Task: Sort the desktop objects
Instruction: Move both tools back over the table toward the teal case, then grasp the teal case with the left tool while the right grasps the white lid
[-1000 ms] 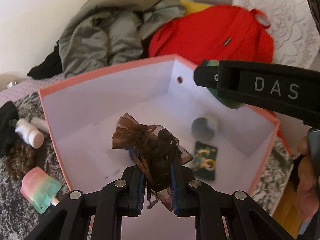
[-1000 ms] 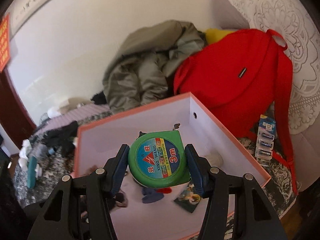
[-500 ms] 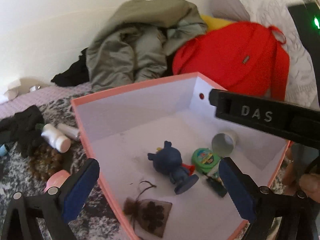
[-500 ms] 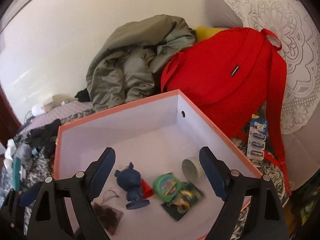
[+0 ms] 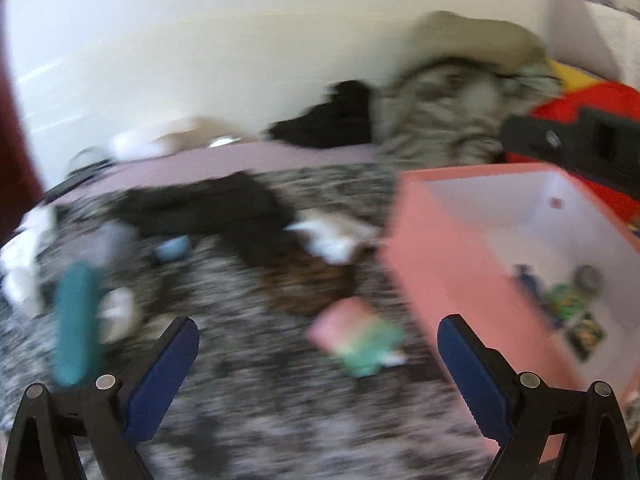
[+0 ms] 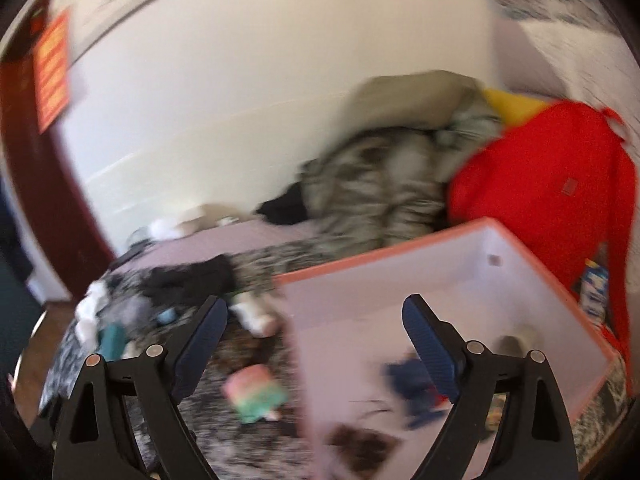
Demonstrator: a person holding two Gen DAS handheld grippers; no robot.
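The pink box (image 5: 440,264) stands on the right. Inside it lie a green tape measure (image 5: 566,300), a blue figurine (image 6: 404,380), a brown mesh pouch (image 6: 360,444), a card (image 5: 586,334) and a tape roll (image 5: 588,276). My left gripper (image 5: 316,322) is open and empty over the speckled cover left of the box, above a pink-green item (image 5: 356,336). My right gripper (image 6: 315,303) hangs over the box's left wall (image 6: 292,320); its jaws are opening with nothing between them. Both views are blurred.
Left of the box lie a teal object (image 5: 76,320), a white bottle (image 6: 254,314), a black cloth (image 5: 208,208) and a brown clump (image 5: 308,280). A grey jacket (image 6: 380,188) and a red backpack (image 6: 540,188) sit behind the box. A battery pack (image 6: 594,288) lies at its right.
The left gripper let go of the pouch and the right let go of the tape measure; both now lie in the box. Both grippers opened wide and swung left.
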